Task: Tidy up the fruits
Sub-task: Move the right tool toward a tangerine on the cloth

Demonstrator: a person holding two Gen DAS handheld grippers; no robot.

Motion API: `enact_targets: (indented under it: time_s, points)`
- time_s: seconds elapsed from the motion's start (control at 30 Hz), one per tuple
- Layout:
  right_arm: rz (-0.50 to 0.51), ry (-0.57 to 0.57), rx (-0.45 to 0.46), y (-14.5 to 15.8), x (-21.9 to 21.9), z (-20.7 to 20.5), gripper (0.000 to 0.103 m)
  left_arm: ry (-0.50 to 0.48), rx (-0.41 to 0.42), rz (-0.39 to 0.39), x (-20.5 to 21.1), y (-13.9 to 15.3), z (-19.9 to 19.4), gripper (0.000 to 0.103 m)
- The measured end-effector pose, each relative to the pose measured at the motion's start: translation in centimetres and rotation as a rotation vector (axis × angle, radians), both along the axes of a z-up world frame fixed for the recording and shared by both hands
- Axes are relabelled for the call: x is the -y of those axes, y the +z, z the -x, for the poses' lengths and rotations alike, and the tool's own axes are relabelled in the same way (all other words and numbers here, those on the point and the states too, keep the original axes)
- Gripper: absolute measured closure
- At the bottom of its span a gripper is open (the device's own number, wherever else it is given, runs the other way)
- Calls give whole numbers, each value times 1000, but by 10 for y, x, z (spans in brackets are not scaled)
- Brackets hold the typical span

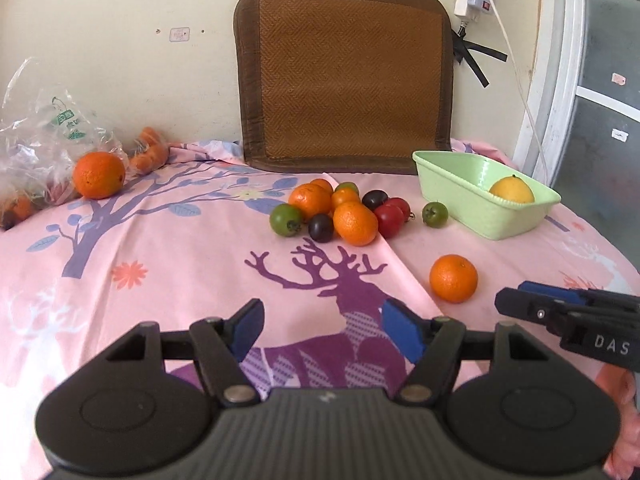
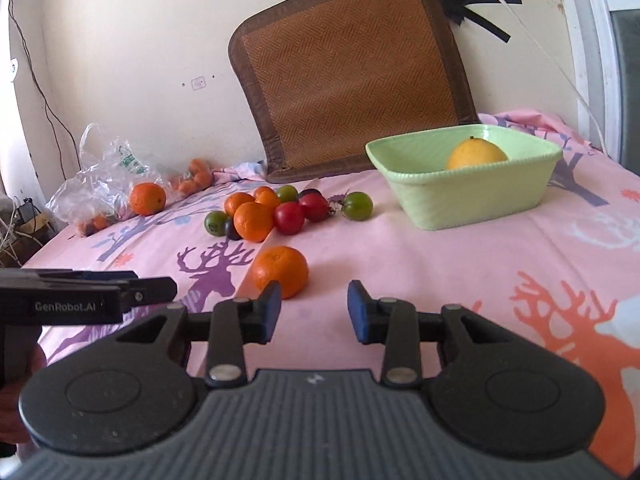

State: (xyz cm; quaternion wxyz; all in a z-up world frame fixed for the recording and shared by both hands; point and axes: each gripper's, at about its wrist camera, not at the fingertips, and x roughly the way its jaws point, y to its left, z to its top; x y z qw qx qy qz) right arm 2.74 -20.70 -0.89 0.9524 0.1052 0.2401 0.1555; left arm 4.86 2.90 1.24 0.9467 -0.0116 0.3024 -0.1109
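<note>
A heap of fruit (image 1: 340,210) lies mid-table: several oranges, red, green and dark purple fruits; it also shows in the right wrist view (image 2: 272,212). A lone orange (image 1: 453,278) lies nearer, just left of my right gripper's left pad (image 2: 273,306). A light green basket (image 1: 480,208) at the right holds a yellow fruit (image 2: 476,154). A green fruit (image 1: 435,214) lies beside the basket. My left gripper (image 1: 322,330) is open and empty above the deer print. My right gripper (image 2: 314,312) is open and empty.
A clear plastic bag (image 1: 36,148) with fruit lies at the back left, a big orange (image 1: 98,175) and carrots (image 1: 150,150) beside it. A brown woven mat (image 1: 344,76) leans on the wall. The pink tablecloth (image 1: 160,280) covers the table.
</note>
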Motion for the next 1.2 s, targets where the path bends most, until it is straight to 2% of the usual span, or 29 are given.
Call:
enact_targets:
  time_s: [0.07,0.13,0.23,0.47,1.07,1.2]
  points:
    - [-9,-29,-14,-2,4,0,64,-4,-15,-13,5,-10,1,36]
    - [-23,-59,-16,-3,6,1,64,-11,20,-72,15,-14,9,36]
    - [-23,-87,-17,-3,9,0,64,-21,26,-124,24,-15,12,36]
    - [11,-90,-13,-3,5,0,63,-1,13,-85,15,-17,10,36]
    - [-20,-63,-5,-2,12,-1,63,0,18,-111,15,-17,8,35]
    - [-70,-71,-56,1,29,-22,64,-77,72,-85,22,-8,12,35]
